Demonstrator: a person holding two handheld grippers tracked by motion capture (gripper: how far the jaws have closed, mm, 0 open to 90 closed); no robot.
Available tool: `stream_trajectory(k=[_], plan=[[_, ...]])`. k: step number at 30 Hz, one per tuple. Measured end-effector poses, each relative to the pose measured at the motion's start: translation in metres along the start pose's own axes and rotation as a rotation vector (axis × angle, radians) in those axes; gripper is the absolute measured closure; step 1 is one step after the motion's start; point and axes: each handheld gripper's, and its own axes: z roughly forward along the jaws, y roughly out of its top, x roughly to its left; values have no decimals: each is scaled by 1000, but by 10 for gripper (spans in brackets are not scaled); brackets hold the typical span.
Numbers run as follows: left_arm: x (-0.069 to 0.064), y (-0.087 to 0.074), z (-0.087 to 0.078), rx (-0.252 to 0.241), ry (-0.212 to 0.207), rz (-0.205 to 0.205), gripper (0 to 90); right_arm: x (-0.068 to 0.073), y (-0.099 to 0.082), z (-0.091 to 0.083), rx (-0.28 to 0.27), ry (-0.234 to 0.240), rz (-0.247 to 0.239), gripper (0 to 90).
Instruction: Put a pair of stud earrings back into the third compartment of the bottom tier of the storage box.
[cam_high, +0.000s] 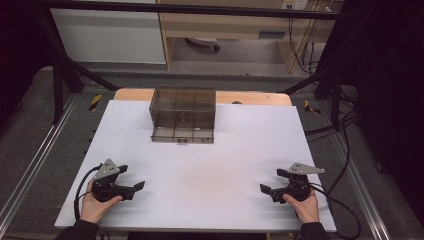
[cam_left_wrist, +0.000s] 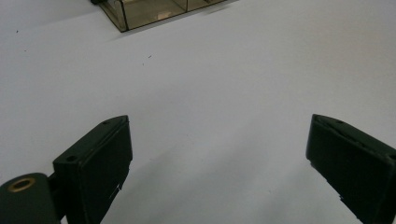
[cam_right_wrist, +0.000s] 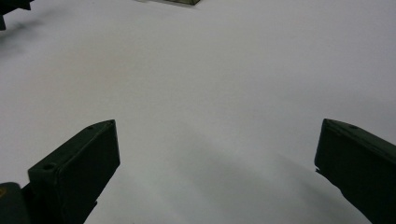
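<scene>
At the near edge of the white table (cam_high: 200, 165), the left gripper (cam_high: 131, 181) and right gripper (cam_high: 273, 181) rest low, each in a hand, jaws spread wide and holding nothing, pointing inward toward each other. Far beyond, at the middle of the far edge, sits a smoky transparent plastic drawer box (cam_high: 183, 115), its long axis running left-right, drawer fronts facing the person.

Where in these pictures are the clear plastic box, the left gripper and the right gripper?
clear plastic box (cam_high: 183, 115): high view, on its top panel.
left gripper (cam_high: 132, 184): high view, midway between its fingertips.
right gripper (cam_high: 272, 186): high view, midway between its fingertips.
</scene>
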Motion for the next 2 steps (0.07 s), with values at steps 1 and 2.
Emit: stream_trajectory(k=[1, 2], plan=[[0, 0, 0, 0, 0, -1, 67, 0, 0, 0, -1, 4, 0, 8], [0, 0, 0, 0, 1, 0, 67, 1, 0, 0, -3, 4, 0, 8]])
